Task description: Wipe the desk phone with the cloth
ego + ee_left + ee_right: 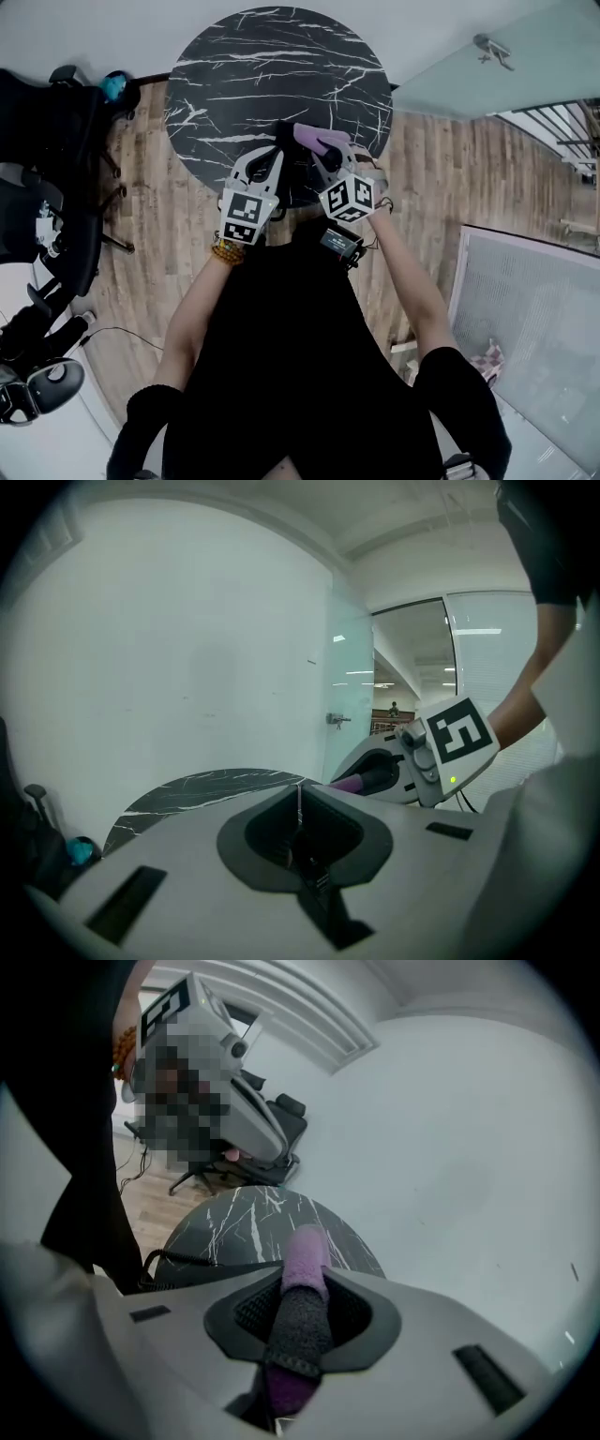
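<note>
The fingers of the left gripper (298,803) are pressed together with nothing between them. Those of the right gripper (303,1274) are clamped on the cloth (298,1326), a rolled strip, purple near the gripper body, grey in the middle and pale pink at the tip that pokes out forward. In the head view the two grippers sit side by side over the near rim of the round black tabletop (272,56), the left gripper (274,155) just beside the right gripper (323,155), and the cloth (317,139) points toward the middle.

We cannot make out the phone (black on black marble, and the grippers and the person's arms cover the near rim). Only a black cord (173,1260), lying at that rim and running behind the right gripper's body, shows in the right gripper view.

Beyond the fingers the white-veined tabletop (239,1222) runs open to its far rim, close to a white wall. A black chair (56,141) stands on the wood floor (141,272) to the left, and a glass door (525,56) with a metal handle stands to the right.
</note>
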A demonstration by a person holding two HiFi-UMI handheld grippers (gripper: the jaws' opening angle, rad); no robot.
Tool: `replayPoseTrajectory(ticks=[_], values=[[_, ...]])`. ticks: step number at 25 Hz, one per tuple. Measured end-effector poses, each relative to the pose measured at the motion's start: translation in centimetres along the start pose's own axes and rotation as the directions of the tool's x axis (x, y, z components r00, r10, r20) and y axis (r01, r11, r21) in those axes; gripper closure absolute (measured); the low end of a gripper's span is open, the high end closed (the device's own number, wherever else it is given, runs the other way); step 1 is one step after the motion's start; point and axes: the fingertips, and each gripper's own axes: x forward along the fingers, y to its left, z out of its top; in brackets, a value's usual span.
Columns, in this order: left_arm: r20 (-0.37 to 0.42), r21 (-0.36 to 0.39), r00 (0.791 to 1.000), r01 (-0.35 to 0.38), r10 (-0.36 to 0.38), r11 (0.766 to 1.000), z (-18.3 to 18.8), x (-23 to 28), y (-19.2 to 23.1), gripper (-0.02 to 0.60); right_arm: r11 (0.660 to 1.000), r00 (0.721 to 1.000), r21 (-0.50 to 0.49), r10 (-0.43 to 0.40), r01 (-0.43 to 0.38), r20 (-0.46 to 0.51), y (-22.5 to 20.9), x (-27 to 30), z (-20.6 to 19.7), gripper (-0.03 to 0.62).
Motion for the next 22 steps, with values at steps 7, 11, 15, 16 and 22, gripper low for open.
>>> replayPoseTrajectory(ticks=[7, 11, 15, 16, 22], values=[[-0.021, -0.008, 0.999, -0.032, 0.031, 0.999, -1.2, -0.3, 0.1, 0.56, 0.994, 0.995, -0.057, 0.093, -0.094, -0.02, 0.5, 3.7, -0.7, 0.499], [-0.034, -0.014, 0.998, -0.051, 0.051, 0.999, -2.2, -1.2, 0.9, 0.56, 0.99, 0.991, -0.069, 0.121, -0.124, -0.053, 0.8, 5.8, -1.4, 0.499], [-0.039, -0.016, 0.997, -0.07, 0.069, 0.997, -2.6, -1.8, 1.4, 0.56, 0.985, 0.985, -0.069, 0.15, -0.156, -0.088, 1.3, 7.4, -1.9, 0.499], [-0.038, -0.012, 0.997, -0.069, 0.069, 0.998, -2.6, -1.7, 1.5, 0.56, 0.985, 0.984, -0.076, 0.149, -0.157, -0.096, 1.4, 7.8, -2.1, 0.497], [-0.024, -0.001, 0.999, -0.044, 0.044, 0.999, -2.6, -1.6, 1.3, 0.56, 0.979, 0.974, -0.076, 0.178, -0.19, -0.14, 2.3, 10.1, -2.7, 0.499]])
